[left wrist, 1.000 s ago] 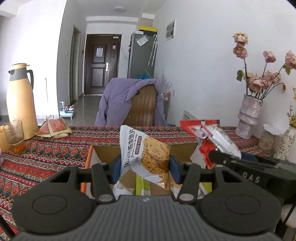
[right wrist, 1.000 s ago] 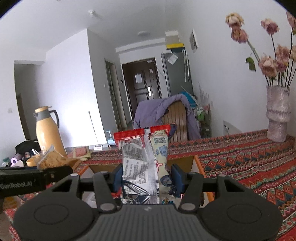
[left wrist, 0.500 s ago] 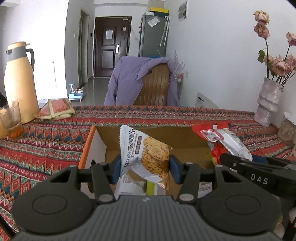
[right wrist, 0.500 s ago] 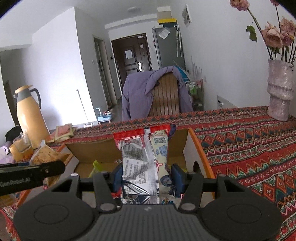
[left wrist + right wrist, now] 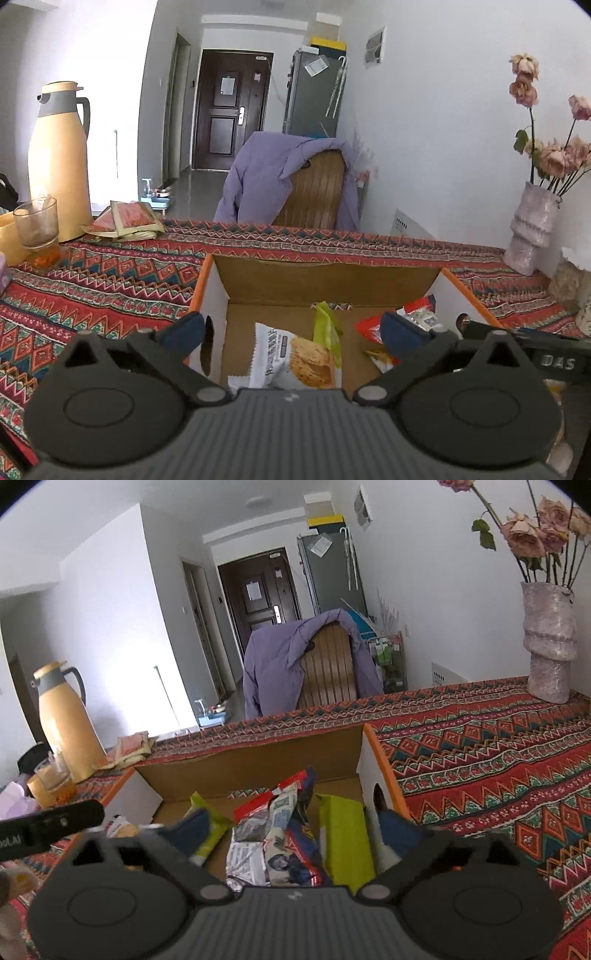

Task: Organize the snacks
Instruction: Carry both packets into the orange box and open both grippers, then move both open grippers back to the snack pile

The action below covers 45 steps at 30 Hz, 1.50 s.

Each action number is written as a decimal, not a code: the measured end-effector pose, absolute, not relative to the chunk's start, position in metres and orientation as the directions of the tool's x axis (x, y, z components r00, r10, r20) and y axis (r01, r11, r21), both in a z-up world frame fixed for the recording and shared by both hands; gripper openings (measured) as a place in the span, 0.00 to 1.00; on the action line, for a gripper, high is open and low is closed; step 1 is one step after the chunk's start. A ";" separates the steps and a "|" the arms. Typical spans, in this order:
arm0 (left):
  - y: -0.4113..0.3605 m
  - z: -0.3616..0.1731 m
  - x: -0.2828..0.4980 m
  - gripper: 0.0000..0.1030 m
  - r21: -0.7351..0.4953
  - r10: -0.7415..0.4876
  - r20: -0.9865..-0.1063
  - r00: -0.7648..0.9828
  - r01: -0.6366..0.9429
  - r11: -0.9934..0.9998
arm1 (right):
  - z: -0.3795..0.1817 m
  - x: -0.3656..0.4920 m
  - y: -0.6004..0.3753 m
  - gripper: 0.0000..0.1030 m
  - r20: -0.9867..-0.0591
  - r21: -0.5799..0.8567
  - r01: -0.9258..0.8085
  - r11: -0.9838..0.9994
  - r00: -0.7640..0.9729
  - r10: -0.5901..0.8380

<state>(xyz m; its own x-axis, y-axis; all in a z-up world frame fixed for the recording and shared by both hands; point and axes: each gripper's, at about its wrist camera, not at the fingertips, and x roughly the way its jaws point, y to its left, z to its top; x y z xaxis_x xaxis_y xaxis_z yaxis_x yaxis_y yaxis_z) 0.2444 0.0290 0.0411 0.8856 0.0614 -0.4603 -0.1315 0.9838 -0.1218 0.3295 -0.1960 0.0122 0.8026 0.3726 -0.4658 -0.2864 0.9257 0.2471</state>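
Now both packets dropped.
Left gripper (image 5: 291, 328) and right gripper (image 5: 295, 827) were opening, pads clear; cracker packet (image 5: 295, 360) and red-silver packet (image 5: 273, 834), gripped earlier, lay in the box (image 5: 332, 280).

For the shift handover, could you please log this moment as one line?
left claw: opening, cracker packet released | right claw: opening, red-silver packets released | both in cardboard box

We see a matt corrugated cardboard box (image 5: 332, 280), glossy crinkled foil snack packets (image 5: 273, 845), a woven cloth (image 5: 480, 746) on the tabletop, and matt black plastic tongs (image 5: 291, 332).
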 end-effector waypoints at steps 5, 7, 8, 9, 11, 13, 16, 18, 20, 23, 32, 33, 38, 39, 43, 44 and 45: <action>0.033 0.043 0.234 1.00 -0.136 0.071 -0.460 0.885 -0.150 0.979 | 0.018 0.314 -0.202 1.00 -0.449 0.259 -0.297 0.919 0.805 0.387; 0.035 0.044 0.229 1.00 -0.142 0.075 -0.462 0.884 -0.157 0.977 | 0.020 0.306 -0.203 1.00 -0.443 0.258 -0.299 0.919 0.809 0.387; 0.036 0.044 0.227 1.00 -0.147 0.072 -0.462 0.884 -0.156 0.977 | 0.021 0.303 -0.204 1.00 -0.440 0.257 -0.300 0.919 0.810 0.388; 0.037 0.044 0.224 1.00 -0.151 0.070 -0.460 0.885 -0.155 0.976 | 0.022 0.299 -0.205 1.00 -0.438 0.254 -0.303 0.918 0.811 0.389; 0.037 0.045 0.216 1.00 -0.159 0.063 -0.452 0.890 -0.149 0.976 | 0.024 0.290 -0.207 1.00 -0.431 0.249 -0.309 0.918 0.813 0.391; 0.038 0.046 0.207 1.00 -0.166 0.054 -0.443 0.895 -0.141 0.976 | 0.027 0.280 -0.209 1.00 -0.421 0.244 -0.316 0.917 0.817 0.394; 0.038 0.048 0.192 1.00 -0.173 0.042 -0.431 0.901 -0.129 0.976 | 0.030 0.264 -0.212 1.00 -0.410 0.235 -0.330 0.914 0.819 0.401; 0.038 0.048 0.181 1.00 -0.180 0.030 -0.425 0.905 -0.117 0.977 | 0.031 0.253 -0.214 1.00 -0.403 0.226 -0.340 0.913 0.821 0.405; 0.038 0.047 0.171 1.00 -0.181 0.027 -0.420 0.907 -0.113 0.977 | 0.031 0.242 -0.216 1.00 -0.398 0.212 -0.347 0.914 0.823 0.405; 0.037 0.045 0.158 1.00 -0.186 0.015 -0.417 0.909 -0.102 0.977 | 0.030 0.225 -0.218 1.00 -0.397 0.188 -0.354 0.916 0.826 0.400; 0.033 0.026 0.118 1.00 -0.180 -0.008 -0.427 0.904 -0.076 0.981 | 0.018 0.184 -0.224 1.00 -0.413 0.140 -0.371 0.918 0.821 0.395; 0.033 0.022 0.114 1.00 -0.181 -0.011 -0.435 0.901 -0.075 0.981 | 0.016 0.181 -0.225 1.00 -0.415 0.139 -0.375 0.917 0.818 0.398; 0.034 0.005 0.097 1.00 -0.185 -0.021 -0.459 0.888 -0.072 0.980 | 0.007 0.168 -0.227 1.00 -0.439 0.127 -0.379 0.917 0.807 0.395; 0.035 0.002 0.094 1.00 -0.186 -0.021 -0.463 0.886 -0.074 0.980 | 0.005 0.166 -0.228 1.00 -0.444 0.127 -0.380 0.916 0.804 0.395; 0.040 -0.005 0.084 1.00 -0.201 -0.028 -0.476 0.879 -0.078 0.977 | -0.008 0.159 -0.230 1.00 -0.479 0.120 -0.383 0.916 0.786 0.392; 0.041 -0.007 0.082 1.00 -0.206 -0.033 -0.480 0.877 -0.076 0.976 | -0.011 0.157 -0.230 1.00 -0.486 0.118 -0.386 0.915 0.781 0.393; 0.042 -0.009 0.080 1.00 -0.211 -0.037 -0.483 0.875 -0.075 0.975 | -0.014 0.155 -0.230 1.00 -0.493 0.116 -0.388 0.914 0.776 0.392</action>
